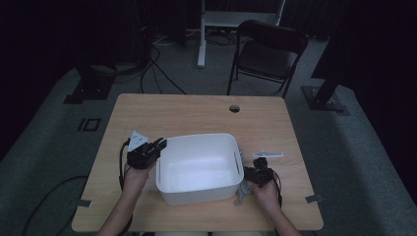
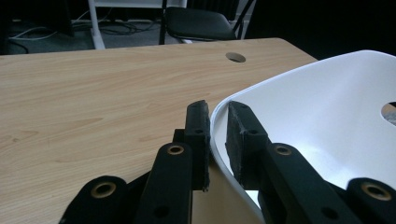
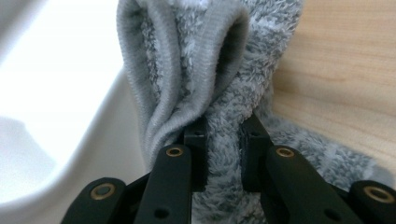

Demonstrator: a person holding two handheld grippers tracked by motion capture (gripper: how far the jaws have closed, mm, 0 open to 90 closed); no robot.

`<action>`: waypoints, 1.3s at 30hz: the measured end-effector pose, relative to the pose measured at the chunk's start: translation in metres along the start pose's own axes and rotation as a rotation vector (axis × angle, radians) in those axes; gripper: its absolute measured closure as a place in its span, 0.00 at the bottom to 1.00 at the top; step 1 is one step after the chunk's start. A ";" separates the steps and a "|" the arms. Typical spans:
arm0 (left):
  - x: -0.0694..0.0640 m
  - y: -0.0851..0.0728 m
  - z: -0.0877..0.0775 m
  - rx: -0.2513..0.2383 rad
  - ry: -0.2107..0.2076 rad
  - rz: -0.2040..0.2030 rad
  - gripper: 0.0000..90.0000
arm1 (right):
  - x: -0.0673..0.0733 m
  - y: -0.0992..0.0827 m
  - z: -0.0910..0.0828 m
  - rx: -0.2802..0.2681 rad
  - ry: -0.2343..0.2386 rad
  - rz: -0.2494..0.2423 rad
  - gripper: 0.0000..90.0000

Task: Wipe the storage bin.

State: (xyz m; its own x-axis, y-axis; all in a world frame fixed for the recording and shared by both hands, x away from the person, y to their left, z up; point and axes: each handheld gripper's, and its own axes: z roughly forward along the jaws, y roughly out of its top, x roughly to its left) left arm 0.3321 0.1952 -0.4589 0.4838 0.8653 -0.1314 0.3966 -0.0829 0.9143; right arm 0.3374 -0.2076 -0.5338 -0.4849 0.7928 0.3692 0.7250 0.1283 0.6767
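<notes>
Right gripper view: a fuzzy grey sock fills the centre of the frame, and my right gripper is clamped on its fabric beside the white tub. In the high view the sock hangs at the tub's right wall, lower centre. My left gripper is closed on the tub's left rim, on the wooden bench.
</notes>
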 end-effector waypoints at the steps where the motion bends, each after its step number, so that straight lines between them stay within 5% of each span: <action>1: 0.000 0.000 0.000 0.000 0.000 0.000 0.87 | 0.000 0.000 0.000 0.000 0.000 0.000 0.86; 8: 0.002 -0.001 -0.002 -0.003 -0.021 -0.003 0.87 | -0.003 0.001 -0.008 -0.016 -0.025 -0.005 0.86; 14: 0.002 -0.001 -0.002 -0.003 -0.020 0.000 0.87 | 0.000 0.002 -0.047 -0.100 -0.037 -0.009 0.86; 21: 0.002 -0.001 -0.002 -0.004 -0.019 -0.004 0.87 | 0.017 0.000 -0.097 -0.224 0.034 -0.018 0.86; 22: 0.002 -0.001 -0.002 -0.004 -0.020 -0.003 0.87 | 0.024 -0.002 -0.113 -0.267 0.072 -0.034 0.86; 26: 0.002 -0.001 -0.002 -0.003 -0.018 -0.001 0.87 | 0.035 -0.008 -0.132 -0.311 0.126 -0.047 0.86; 33: 0.002 -0.001 -0.002 -0.003 -0.018 -0.002 0.87 | 0.052 -0.017 -0.139 -0.325 0.155 -0.090 0.86; 39: 0.002 -0.001 -0.002 0.000 -0.014 0.001 0.87 | 0.052 -0.019 -0.117 -0.274 0.131 -0.104 0.86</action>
State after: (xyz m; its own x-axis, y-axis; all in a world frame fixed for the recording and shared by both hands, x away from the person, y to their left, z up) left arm 0.3313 0.1974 -0.4593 0.4950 0.8582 -0.1358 0.3957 -0.0835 0.9146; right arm 0.2408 -0.2389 -0.4528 -0.6213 0.6981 0.3559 0.5183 0.0255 0.8548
